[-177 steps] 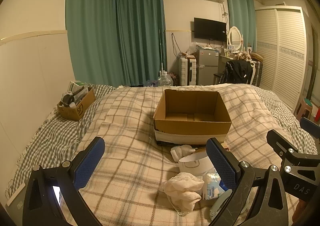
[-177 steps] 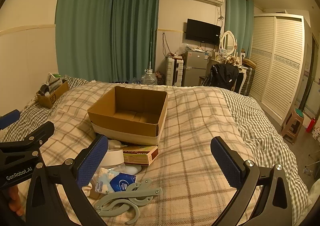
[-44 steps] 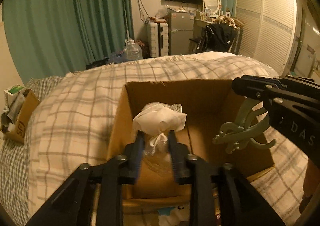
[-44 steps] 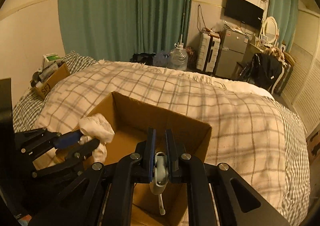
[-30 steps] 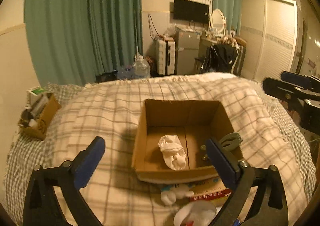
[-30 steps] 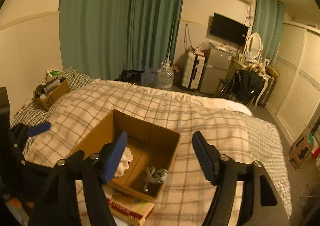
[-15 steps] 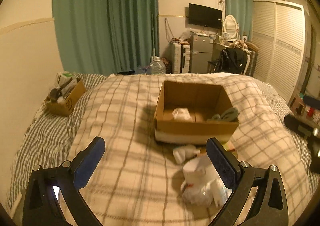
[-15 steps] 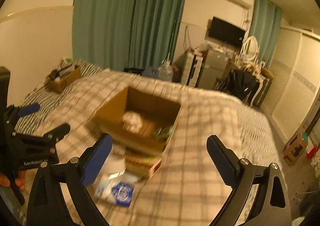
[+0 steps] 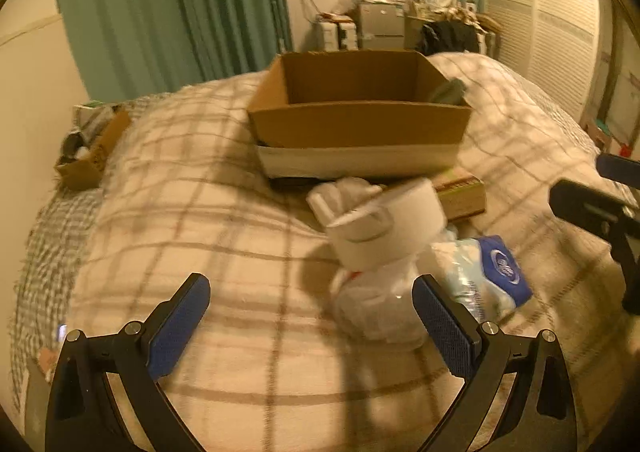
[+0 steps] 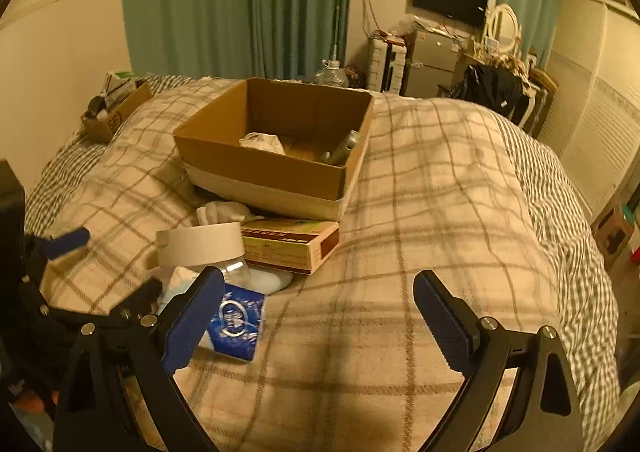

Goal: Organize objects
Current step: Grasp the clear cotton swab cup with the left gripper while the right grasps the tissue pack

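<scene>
Clutter — a white-lidded jar (image 9: 384, 224), tissue pack (image 10: 236, 322) and flat box (image 10: 290, 244) — lies on the bed just ahead of the left hand-held gripper (image 9: 310, 322) and right hand-held gripper (image 10: 320, 312), both released and empty, cardboard box (image 10: 272, 176) beyond

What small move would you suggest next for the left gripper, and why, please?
Probably ease the left gripper rightward and down onto the white-lidded jar. The gripper is open and empty, the jar lies just ahead to its right on the blanket, and the cardboard box holds only two items.
</scene>
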A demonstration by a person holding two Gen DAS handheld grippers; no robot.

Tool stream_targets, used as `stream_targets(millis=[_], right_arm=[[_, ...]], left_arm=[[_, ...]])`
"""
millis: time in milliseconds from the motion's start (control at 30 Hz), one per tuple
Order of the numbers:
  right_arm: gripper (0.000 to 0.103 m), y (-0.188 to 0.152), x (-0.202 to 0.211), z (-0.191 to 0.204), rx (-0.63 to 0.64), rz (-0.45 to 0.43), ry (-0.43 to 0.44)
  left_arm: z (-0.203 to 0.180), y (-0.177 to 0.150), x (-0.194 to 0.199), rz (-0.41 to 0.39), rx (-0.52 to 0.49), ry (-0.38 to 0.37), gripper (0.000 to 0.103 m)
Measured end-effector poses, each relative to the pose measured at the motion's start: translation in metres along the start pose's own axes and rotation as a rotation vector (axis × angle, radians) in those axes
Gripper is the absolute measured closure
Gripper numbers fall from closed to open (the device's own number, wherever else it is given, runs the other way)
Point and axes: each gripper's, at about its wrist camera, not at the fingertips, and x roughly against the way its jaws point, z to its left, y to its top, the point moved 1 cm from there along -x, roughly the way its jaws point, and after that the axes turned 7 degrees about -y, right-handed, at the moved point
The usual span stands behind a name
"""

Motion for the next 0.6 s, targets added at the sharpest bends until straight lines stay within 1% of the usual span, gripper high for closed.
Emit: stream_targets(millis=[133, 200, 233, 267, 300, 333, 400, 467, 500, 600], right_arm=[[0.007, -0.002, -0.006, -0.005, -0.030, 0.020, 0.012], [0.007, -0.001, -0.008, -0.003, -0.030, 0.025, 0.008], [0.007, -0.002, -0.008, -0.003, -0.029, 0.024, 0.006], [0.007, -0.002, -0.008, -0.002, -0.028, 0.024, 0.004], [0.007, -0.002, -0.007, -0.002, -0.026, 0.024, 0.001], [0.007, -0.002, -0.007, -0.001, -0.024, 0.022, -0.003], [0.007, -0.003, -0.006, -0.001, -0.021, 0.022, -0.011], [0.007, -0.004, -0.006, 0.000, -0.018, 0.026, -0.015], [0.007, -0.004, -0.005, 0.000, -0.017, 0.028, -0.017], [0.007, -0.005, -0.005, 0.004, 0.005, 0.035, -0.025]], left_arm=[[-0.011, -0.002, -0.014, 0.044, -0.025, -0.042, 0.000], [-0.016, -0.002, -0.025, 0.078, -0.033, -0.086, 0.001], [-0.018, -0.004, -0.033, 0.111, -0.039, -0.114, 0.004], [-0.022, -0.006, -0.042, 0.145, -0.047, -0.140, 0.015], [-0.024, -0.007, -0.045, 0.155, -0.052, -0.162, 0.033], [-0.027, -0.007, -0.046, 0.159, -0.061, -0.187, 0.034], [-0.029, -0.009, -0.040, 0.138, -0.077, -0.174, 0.034], [-0.028, -0.010, -0.026, 0.097, -0.081, -0.159, 0.035], [-0.027, -0.010, -0.017, 0.073, -0.081, -0.147, 0.035], [-0.019, -0.009, 0.005, 0.044, -0.064, -0.122, 0.035]])
